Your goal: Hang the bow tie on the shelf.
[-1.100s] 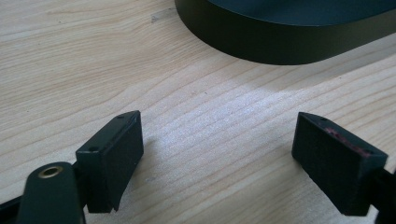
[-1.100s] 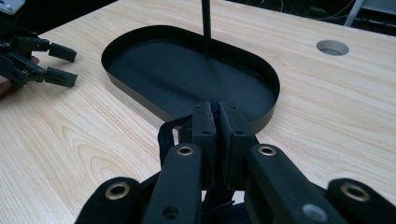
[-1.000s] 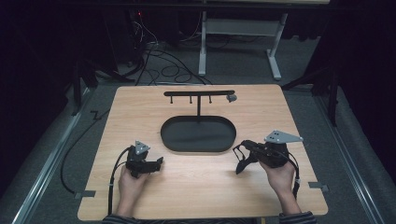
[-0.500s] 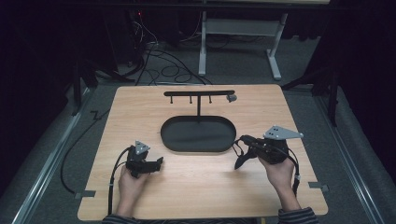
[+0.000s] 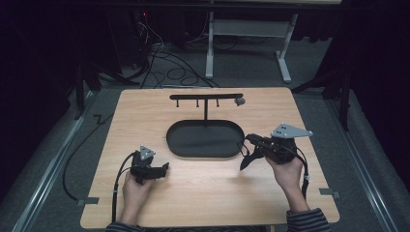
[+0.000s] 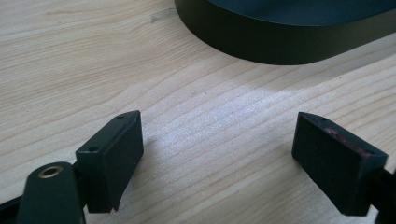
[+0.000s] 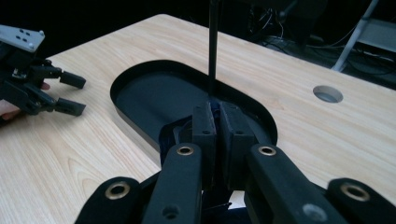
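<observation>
My right gripper (image 5: 249,141) hovers just off the right end of the black oval tray (image 5: 174,145), held by a hand. Its jaws are shut on a thin dark blue thing (image 7: 213,105), and part of that thing hangs below them (image 5: 244,162). In the right gripper view the right gripper (image 7: 216,111) points at the thin black post (image 7: 213,46) that rises from the tray (image 7: 126,116). The post carries a black crossbar with three small hooks (image 5: 205,96). My left gripper (image 5: 166,169) rests low on the wooden table (image 5: 203,193), jaws open with only bare wood between them (image 6: 217,158). It also appears far off (image 7: 74,93).
A round hole (image 7: 328,94) sits in the table top beyond the tray's far end. The tray's dark wall (image 6: 280,44) lies just ahead of the left jaws. Cables trail from both grippers. Around the table are dark floor, loose cables and a white frame leg (image 5: 285,58).
The right gripper has lifted a little and drifted slightly toward the tray, still shut on the dark blue thing. The left gripper has not moved.
</observation>
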Tool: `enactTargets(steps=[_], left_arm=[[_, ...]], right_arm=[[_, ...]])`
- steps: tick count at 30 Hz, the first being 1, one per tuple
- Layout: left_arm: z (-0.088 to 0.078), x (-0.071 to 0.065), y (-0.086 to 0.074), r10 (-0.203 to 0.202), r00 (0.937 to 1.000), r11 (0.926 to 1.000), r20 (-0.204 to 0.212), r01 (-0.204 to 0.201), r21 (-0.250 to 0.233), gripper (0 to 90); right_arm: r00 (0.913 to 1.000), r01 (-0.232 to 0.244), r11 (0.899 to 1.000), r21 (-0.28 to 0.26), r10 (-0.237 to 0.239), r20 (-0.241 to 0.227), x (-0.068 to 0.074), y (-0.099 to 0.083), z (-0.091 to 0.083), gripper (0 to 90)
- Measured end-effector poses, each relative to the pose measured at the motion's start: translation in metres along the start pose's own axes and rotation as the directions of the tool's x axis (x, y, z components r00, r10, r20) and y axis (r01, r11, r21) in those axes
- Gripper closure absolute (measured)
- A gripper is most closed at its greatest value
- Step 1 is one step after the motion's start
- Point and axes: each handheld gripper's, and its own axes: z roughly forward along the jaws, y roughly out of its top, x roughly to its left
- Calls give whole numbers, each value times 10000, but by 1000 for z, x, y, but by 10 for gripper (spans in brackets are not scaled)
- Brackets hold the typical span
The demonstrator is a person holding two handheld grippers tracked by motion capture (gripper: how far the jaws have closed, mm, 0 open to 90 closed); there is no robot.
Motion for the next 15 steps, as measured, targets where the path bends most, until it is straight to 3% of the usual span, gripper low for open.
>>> enactTargets(steps=[15], left_arm=[[0,0,0,-1,10000,10000,-1,1,2,169]], right_arm=[[9998,198,9998,92,-197,-79,-6,23,14,875]])
